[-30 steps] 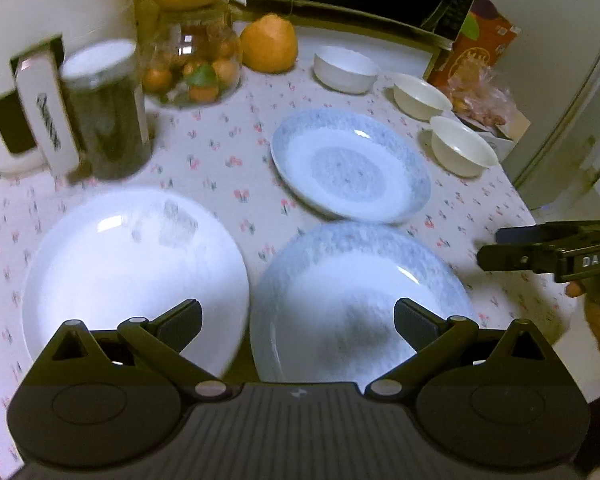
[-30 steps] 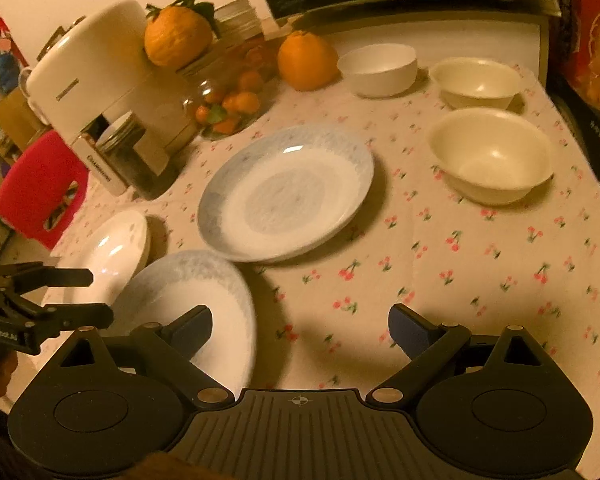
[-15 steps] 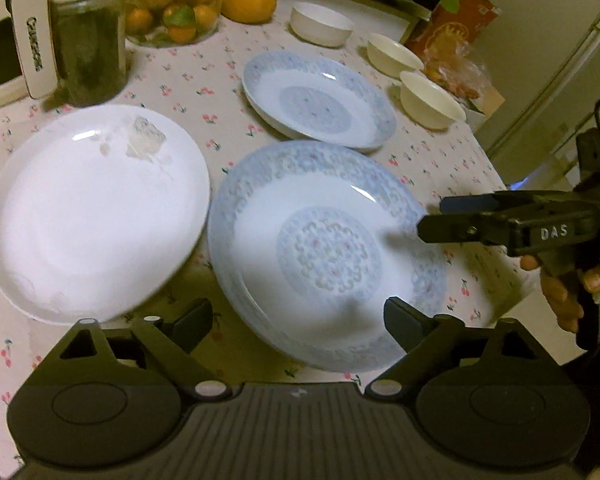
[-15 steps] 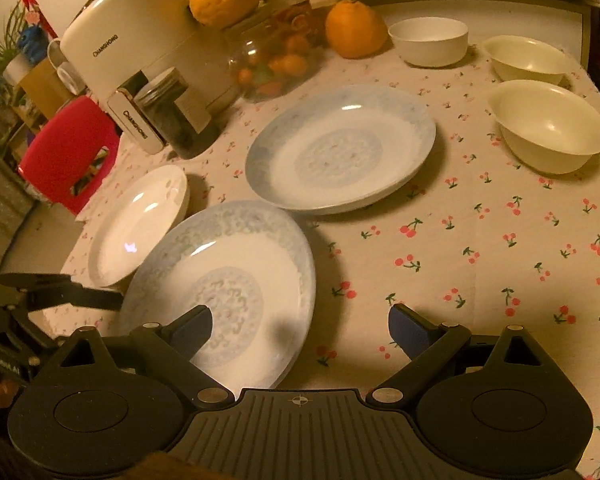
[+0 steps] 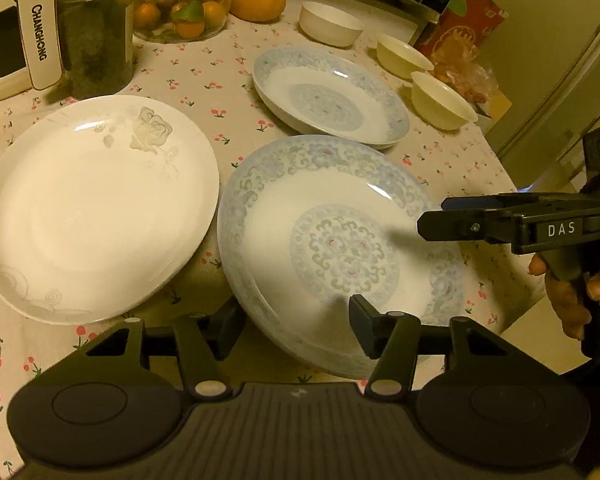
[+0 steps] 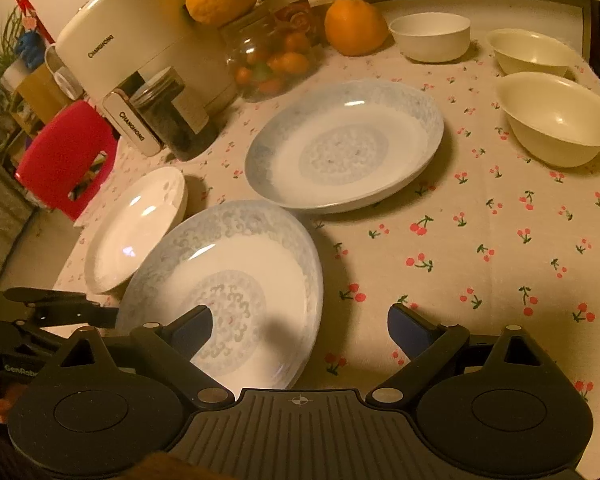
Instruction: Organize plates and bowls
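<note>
Left wrist view: left gripper (image 5: 294, 322), jaws spread, straddles the near rim of the blue patterned plate (image 5: 340, 248) on the surface. Right wrist view: right gripper (image 6: 300, 326), jaws spread, hovers over that plate's (image 6: 228, 292) edge.

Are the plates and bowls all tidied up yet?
Not yet. Nothing is stacked: three plates, including the near blue plate, and three bowls, like this cream bowl, lie apart. Both the left gripper and right gripper are open around that plate.
</note>
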